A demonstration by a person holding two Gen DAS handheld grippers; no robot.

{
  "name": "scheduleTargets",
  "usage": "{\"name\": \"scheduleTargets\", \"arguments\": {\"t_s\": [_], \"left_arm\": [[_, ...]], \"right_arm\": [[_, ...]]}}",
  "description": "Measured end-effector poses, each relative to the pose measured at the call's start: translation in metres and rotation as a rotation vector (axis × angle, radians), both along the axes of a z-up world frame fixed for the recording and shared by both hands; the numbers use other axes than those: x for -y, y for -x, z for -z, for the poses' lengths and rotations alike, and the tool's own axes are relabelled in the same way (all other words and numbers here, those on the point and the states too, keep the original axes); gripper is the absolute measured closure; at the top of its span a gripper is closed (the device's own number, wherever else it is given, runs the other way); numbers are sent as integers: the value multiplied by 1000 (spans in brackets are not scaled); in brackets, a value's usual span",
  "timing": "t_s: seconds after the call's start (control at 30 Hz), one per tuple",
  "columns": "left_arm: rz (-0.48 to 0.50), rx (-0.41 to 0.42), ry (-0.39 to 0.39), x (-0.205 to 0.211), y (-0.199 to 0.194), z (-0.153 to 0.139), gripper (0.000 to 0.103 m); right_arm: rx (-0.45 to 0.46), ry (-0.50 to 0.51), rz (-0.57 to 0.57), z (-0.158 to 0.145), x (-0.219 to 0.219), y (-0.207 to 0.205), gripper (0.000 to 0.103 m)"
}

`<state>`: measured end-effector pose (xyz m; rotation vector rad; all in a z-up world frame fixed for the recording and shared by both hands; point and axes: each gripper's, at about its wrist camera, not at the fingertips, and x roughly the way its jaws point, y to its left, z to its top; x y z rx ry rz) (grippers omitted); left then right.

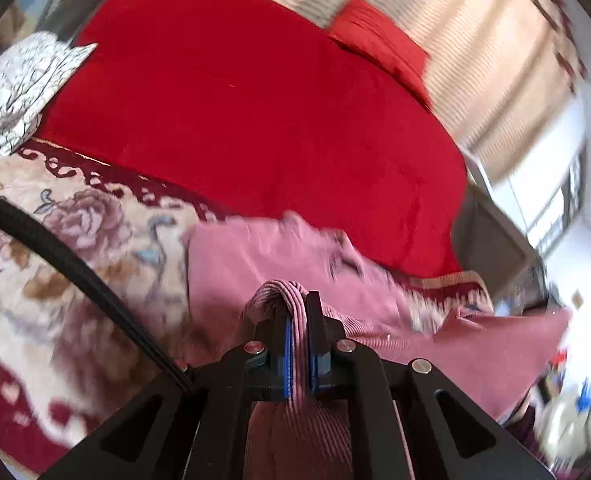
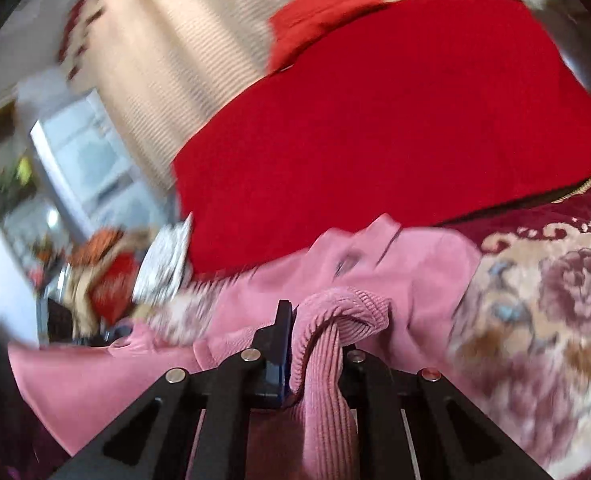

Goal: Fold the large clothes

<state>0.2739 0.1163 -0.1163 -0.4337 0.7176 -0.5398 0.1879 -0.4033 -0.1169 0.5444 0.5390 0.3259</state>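
Note:
A pink garment [image 1: 255,256] with ribbed knit hems lies spread over a floral blanket on a bed. My left gripper [image 1: 297,300] is shut on a ribbed pink hem [image 1: 279,288], which bunches over the fingertips. In the right wrist view the same pink garment [image 2: 415,264] stretches across the front. My right gripper [image 2: 315,312] is shut on another ribbed hem [image 2: 347,304]; the cloth drapes over and hides the right finger. Both views are blurred by motion.
A red quilt [image 1: 255,100] covers the far part of the bed, with a red pillow [image 1: 379,44] behind it. A white patterned pillow [image 1: 19,84] lies at the left. The floral blanket [image 2: 535,312] is under the garment. Cluttered furniture [image 2: 95,280] stands beside the bed.

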Motion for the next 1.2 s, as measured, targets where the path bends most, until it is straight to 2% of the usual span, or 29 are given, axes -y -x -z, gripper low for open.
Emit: {"name": "scheduleTargets", "arguments": {"t_s": [0.07, 0.13, 0.2, 0.27, 0.3, 0.37, 0.43, 0.5, 0.57, 0.6, 0.63, 0.67, 0.7, 0.73, 0.77, 0.83, 0.93, 1.07, 1.17, 1.2], "left_arm": [[-74, -17, 7, 4, -30, 6, 96], [-165, -64, 35, 6, -64, 25, 91], [-215, -149, 91, 6, -93, 56, 89], [-308, -242, 78, 3, -115, 78, 82], [-324, -257, 86, 0, -120, 81, 78], [-350, -246, 169, -12, -128, 84, 67], [-419, -209, 226, -21, -125, 82, 42], [-467, -187, 237, -22, -124, 77, 38], [-464, -196, 260, -24, -121, 73, 38], [-449, -192, 271, -21, -121, 69, 38], [-439, -187, 259, -18, -118, 65, 38], [-436, -180, 237, -15, -117, 61, 37], [-434, -166, 200, -8, -114, 55, 35], [-433, -152, 172, -6, -108, 50, 33], [-432, -142, 153, -4, -102, 48, 32], [-430, -127, 120, -3, -90, 43, 28], [-423, -163, 75, -7, -74, 46, 25], [-373, -266, 83, -8, -65, 65, 25], [-291, -271, 27, 7, -60, 65, 25], [-254, -250, -2, 15, -58, 61, 25]], "right_arm": [[-36, -83, 65, 7, 20, -37, 92], [-77, -139, 139, 21, 37, -70, 90], [-144, -226, 145, 46, 50, -101, 90], [-223, -255, 143, 71, 56, -121, 87], [-250, -250, 142, 82, 56, -128, 87], [-290, -247, 132, 92, 57, -140, 86], [-257, -269, 109, 88, 62, -148, 85], [-232, -285, 87, 87, 64, -150, 83], [-230, -335, 67, 91, 69, -151, 80], [-229, -389, 59, 94, 74, -149, 75], [-225, -433, 56, 97, 77, -149, 64], [-213, -491, 56, 97, 84, -144, 51], [-195, -528, 69, 96, 89, -140, 27], [-161, -554, 102, 92, 96, -131, 20], [-119, -554, 134, 86, 102, -119, 20], [-67, -532, 120, 73, 105, -105, 20], [-67, -420, 73, 54, 98, -84, 20], [-120, -309, -34, 47, 61, -73, 22], [-173, -177, -95, 47, 34, -72, 35], [-185, -147, -119, 47, 26, -73, 47]]}}
